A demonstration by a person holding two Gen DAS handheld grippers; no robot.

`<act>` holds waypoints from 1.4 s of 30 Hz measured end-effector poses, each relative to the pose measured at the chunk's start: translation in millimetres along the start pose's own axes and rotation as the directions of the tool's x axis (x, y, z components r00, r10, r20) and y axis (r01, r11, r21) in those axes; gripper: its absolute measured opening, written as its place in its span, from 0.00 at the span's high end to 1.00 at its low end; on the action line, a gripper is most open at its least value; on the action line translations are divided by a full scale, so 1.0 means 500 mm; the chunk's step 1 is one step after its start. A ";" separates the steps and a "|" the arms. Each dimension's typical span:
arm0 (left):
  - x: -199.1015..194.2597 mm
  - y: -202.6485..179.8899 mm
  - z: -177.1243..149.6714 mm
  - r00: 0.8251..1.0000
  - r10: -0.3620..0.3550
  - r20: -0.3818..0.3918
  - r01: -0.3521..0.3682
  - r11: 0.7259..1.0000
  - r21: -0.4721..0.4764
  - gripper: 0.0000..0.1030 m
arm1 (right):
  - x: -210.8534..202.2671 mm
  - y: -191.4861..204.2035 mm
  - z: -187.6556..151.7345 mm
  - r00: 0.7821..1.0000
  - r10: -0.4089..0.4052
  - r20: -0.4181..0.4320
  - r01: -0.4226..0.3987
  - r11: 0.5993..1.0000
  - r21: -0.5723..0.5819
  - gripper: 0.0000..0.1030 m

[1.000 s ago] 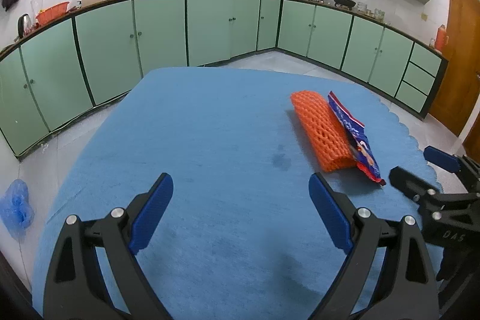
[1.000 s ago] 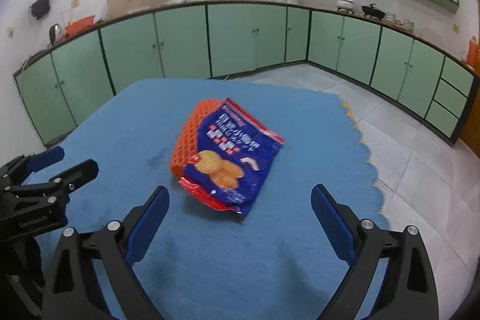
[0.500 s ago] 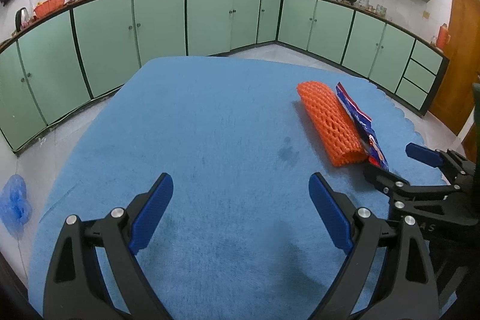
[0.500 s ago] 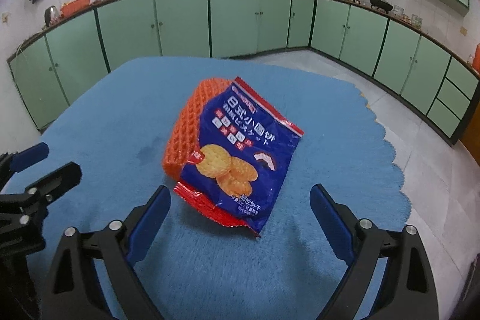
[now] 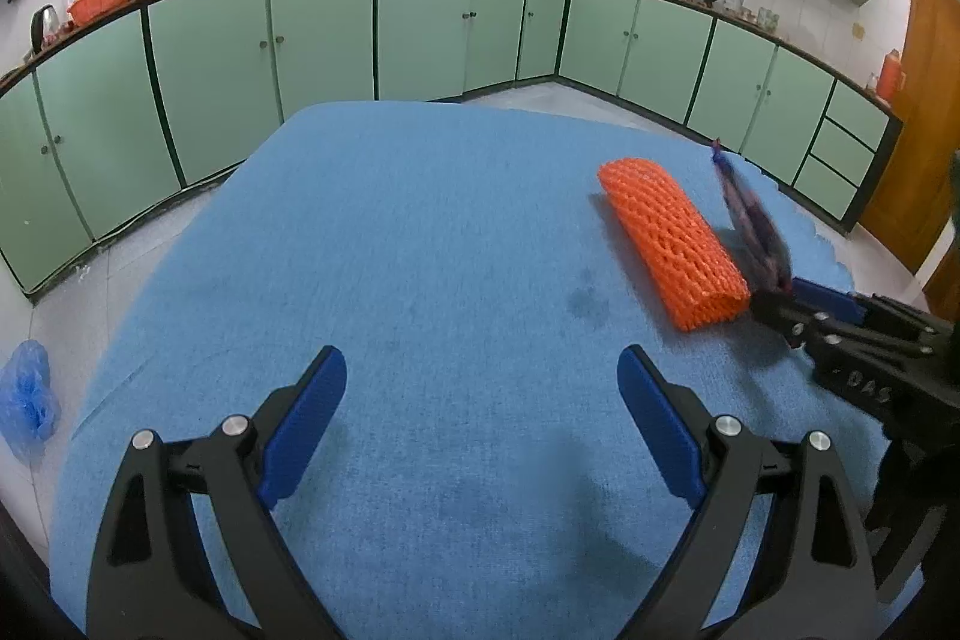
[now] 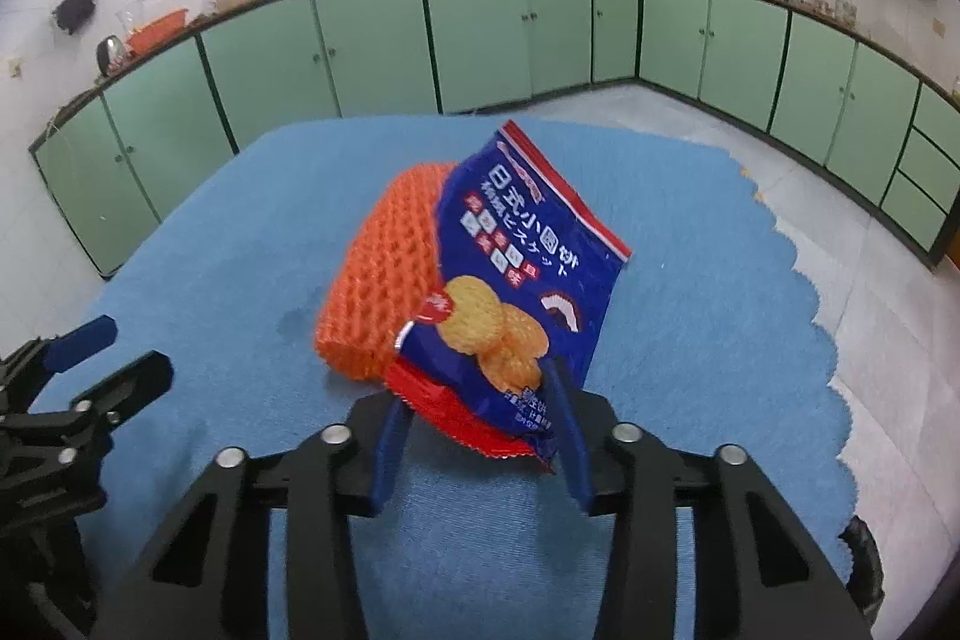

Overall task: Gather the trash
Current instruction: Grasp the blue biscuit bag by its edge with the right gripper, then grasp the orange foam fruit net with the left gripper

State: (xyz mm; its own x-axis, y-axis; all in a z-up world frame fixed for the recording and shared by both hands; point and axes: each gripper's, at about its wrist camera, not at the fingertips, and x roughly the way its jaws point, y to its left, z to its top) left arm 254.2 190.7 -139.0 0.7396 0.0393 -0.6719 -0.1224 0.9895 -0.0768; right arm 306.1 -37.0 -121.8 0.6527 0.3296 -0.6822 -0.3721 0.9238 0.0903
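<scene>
A blue biscuit wrapper (image 6: 516, 280) with a red lower edge stands tilted up against an orange foam fruit net (image 6: 384, 280) on the blue tablecloth (image 6: 210, 244). My right gripper (image 6: 477, 436) is shut on the wrapper's lower edge and lifts that end. In the left wrist view the net (image 5: 672, 238) lies at the right, the wrapper (image 5: 753, 226) stands edge-on behind it, and the right gripper (image 5: 780, 298) grips it. My left gripper (image 5: 480, 430) is open and empty over bare cloth, left of the net.
Green kitchen cabinets (image 5: 324, 34) run along the far walls. A crumpled blue plastic bag (image 5: 27, 400) lies on the floor at the left. The cloth's scalloped right edge (image 6: 822, 340) is close to the wrapper. A wooden door (image 5: 918, 112) is at far right.
My right gripper moved forward to the wrapper and shut on its lower edge, tipping it up off the cloth. My left gripper stayed open and barely moved.
</scene>
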 end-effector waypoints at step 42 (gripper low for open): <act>0.109 -0.191 0.059 0.988 -0.144 -0.057 0.147 0.988 0.046 0.14 | -0.025 -0.150 0.007 0.999 -0.031 0.030 0.028 0.995 0.096 0.95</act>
State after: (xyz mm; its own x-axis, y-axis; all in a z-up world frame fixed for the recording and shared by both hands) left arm 325.6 102.6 -146.5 0.7103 -0.1121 -0.6949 0.0181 0.9898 -0.1411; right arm 328.2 -109.9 -117.7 0.6832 0.3066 -0.6627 -0.2887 0.9470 0.1405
